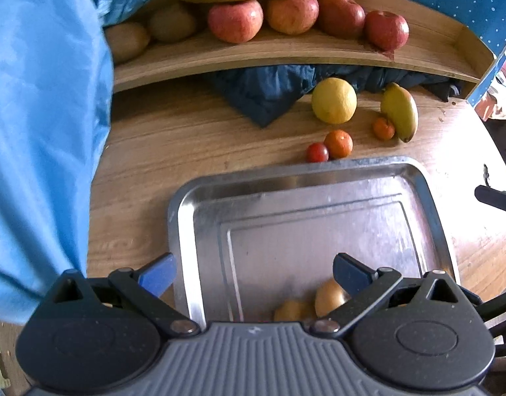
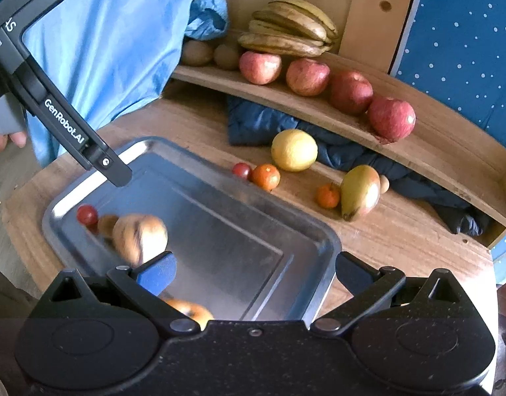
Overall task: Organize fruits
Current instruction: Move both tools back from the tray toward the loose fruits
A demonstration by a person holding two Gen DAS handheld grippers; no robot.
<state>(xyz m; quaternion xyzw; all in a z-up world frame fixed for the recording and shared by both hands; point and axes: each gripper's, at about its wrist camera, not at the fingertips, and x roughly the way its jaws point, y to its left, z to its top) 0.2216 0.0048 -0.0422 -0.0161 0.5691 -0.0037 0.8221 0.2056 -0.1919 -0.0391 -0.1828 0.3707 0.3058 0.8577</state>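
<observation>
Both jaws spread and empty: the left hand-held gripper (image 1: 253, 272) and right hand-held gripper (image 2: 254, 272) hover over the shallow steel tray (image 2: 319, 241), which holds a blurred tan round fruit (image 2: 140, 239). Beyond its far rim on the wooden counter (image 2: 401, 241), the yellow-green mango (image 2: 360, 191) lies pointing toward the tray, nearer the right one

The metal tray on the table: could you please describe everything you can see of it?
The metal tray is a shallow, rectangular pan of shiny brushed steel with rounded corners, a raised rolled rim and a stepped flat floor. It lies flat on the wooden table. Most of its floor is bare. At one end sit a small red tomato and a blurred tan round fruit. Both open grippers hover over it, left gripper, right gripper; neither visibly touches it.
</observation>
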